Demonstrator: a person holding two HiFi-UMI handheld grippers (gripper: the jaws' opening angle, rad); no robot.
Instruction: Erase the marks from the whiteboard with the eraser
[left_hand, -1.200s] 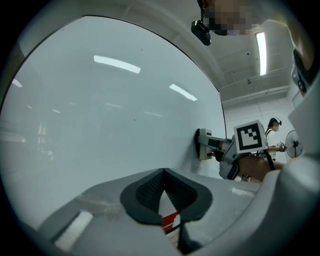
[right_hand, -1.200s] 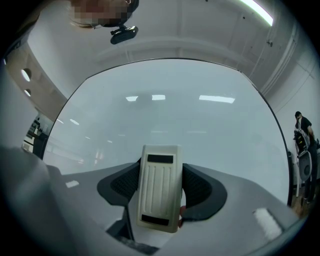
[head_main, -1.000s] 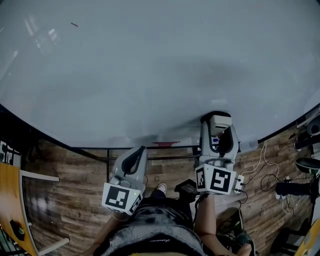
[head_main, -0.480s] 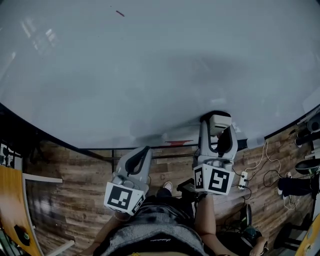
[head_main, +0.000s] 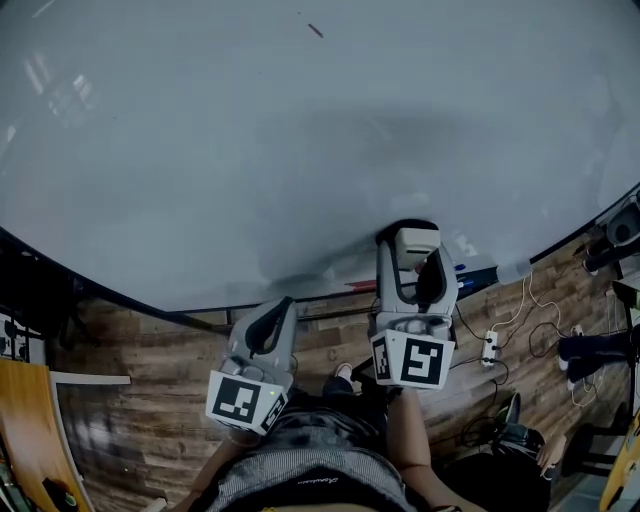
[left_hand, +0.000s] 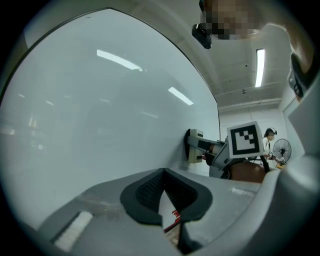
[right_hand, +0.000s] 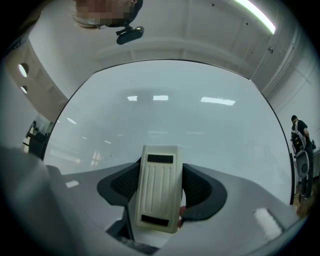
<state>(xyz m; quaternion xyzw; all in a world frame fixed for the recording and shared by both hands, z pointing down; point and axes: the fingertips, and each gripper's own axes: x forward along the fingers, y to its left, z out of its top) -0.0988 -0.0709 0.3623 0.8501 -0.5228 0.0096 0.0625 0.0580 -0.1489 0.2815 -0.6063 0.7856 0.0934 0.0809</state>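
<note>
Head view looks down on a wide whiteboard (head_main: 250, 150) that is nearly clean, with one short dark mark (head_main: 315, 30) close to its top edge, well apart from both tools. Low on the board, the right gripper (head_main: 415, 266) is clamped on the pale eraser (head_main: 416, 240), and to its left the left gripper (head_main: 278, 308) hangs lower, over the wooden floor (head_main: 150, 400), its jaws drawn to a point. Only this view shows the floor, the power strip (head_main: 489, 347) and the cables lying to the right. The left gripper view shows what the head view cannot: seen from the side, the eraser (left_hand: 192, 146) appears to lie flat against the board (left_hand: 100, 125) with its dark face to the surface. The left gripper (left_hand: 162, 172) has its dark pads meeting at the tips, with nothing held between them. The right gripper view shows the ribbed back of the eraser (right_hand: 158, 200) upright between that gripper's (right_hand: 160, 182) two pads, which press on its sides, with the board (right_hand: 165, 115) filling the background. The mark cannot be made out in either gripper view.
</note>
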